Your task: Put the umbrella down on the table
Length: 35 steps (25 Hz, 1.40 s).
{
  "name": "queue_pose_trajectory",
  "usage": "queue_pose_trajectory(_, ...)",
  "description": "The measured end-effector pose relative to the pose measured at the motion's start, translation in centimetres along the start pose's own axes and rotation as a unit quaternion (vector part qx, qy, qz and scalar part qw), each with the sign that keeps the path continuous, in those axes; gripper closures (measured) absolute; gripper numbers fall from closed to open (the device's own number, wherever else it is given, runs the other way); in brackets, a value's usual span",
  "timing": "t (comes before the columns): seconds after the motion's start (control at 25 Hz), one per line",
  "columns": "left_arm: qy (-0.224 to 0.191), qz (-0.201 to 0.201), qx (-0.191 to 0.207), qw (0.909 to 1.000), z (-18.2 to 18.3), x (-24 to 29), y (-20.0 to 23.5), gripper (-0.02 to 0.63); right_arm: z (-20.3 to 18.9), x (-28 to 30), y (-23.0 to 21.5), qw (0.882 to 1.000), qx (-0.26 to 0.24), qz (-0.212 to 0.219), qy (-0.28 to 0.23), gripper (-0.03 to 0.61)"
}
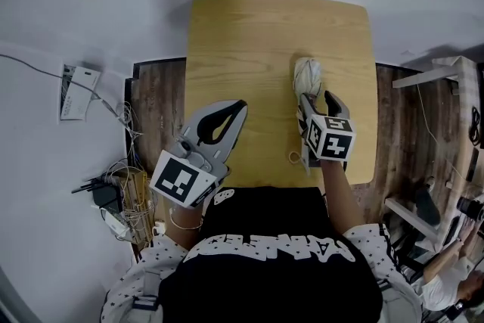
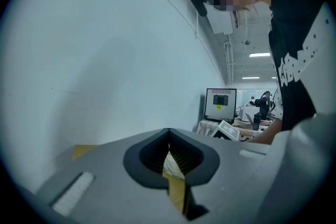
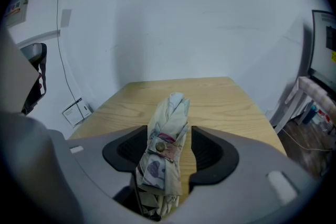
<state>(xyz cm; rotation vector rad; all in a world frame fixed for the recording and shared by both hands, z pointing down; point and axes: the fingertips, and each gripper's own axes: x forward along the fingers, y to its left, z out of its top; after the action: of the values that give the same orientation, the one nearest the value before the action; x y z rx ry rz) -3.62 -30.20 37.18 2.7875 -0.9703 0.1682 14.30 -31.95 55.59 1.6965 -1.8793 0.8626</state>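
The folded umbrella (image 3: pixel 167 139) lies on the table (image 3: pixel 226 102) between the jaws of the right claw (image 1: pixel 318 97), with its far end reaching out ahead of them. The jaws are spread, a sliver clear of the fabric on either side (not pinching, as far as I can judge). It looks light, soft and a little slippery outside and stiff within, so the strapped middle seems the surest hold. The left claw (image 1: pixel 241 105) is pressed together and empty, off to the right claw's left.

The wooden table (image 1: pixel 242 34) bears a folded umbrella (image 1: pixel 306 76) lying flat.
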Motion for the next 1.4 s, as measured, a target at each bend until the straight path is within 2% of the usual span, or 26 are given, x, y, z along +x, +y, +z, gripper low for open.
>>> queue_pose_trajectory(0.12,-0.021,-0.008,0.007,0.9997,0.4,0.3,-0.3,0.612,0.6,-1.3,-0.5,1.000,0.009,-0.012,-0.026,0.354)
queue_pose_trajectory(0.4,-0.027,-0.035,0.012,0.9990,0.8,0.8,-2.1,0.612,1.3,-4.3,-1.8,0.996,0.035,-0.038,-0.077,0.566)
queue_pose_trajectory(0.92,-0.031,-0.054,0.010,0.9980,0.6,1.0,-2.8,0.612,4.1,-9.8,-1.2,0.989,0.028,-0.024,-0.146,0.566)
queue_pose_trajectory(1.4,-0.034,-0.056,0.002,0.9978,0.1,0.5,-2.7,0.612,6.2,-13.3,-0.9,0.980,0.017,-0.036,-0.193,0.566)
